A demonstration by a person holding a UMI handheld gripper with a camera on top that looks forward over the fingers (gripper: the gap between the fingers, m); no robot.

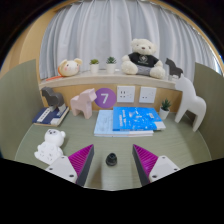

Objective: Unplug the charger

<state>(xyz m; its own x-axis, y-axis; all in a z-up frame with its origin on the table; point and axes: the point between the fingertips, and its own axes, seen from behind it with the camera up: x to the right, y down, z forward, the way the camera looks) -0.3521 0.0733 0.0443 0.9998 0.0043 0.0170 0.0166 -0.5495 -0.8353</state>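
Observation:
A small dark round object (111,159), possibly the charger, rests on the grey-green table (110,142) between my fingers, with a gap on each side. My gripper (112,166) is open, its purple pads (80,158) standing apart on either side of the object. Two white wall sockets (126,94) sit on the back wall beyond the table, and I see nothing plugged into them. A purple round tag marked "7" (104,98) is just left of the sockets.
A blue book (130,120) lies ahead of the fingers. A white plush toy (50,147) lies to the left and a wooden horse (82,102) stands behind it. A white horse figure (190,100) stands at the right. A teddy bear (146,58) sits on the shelf above.

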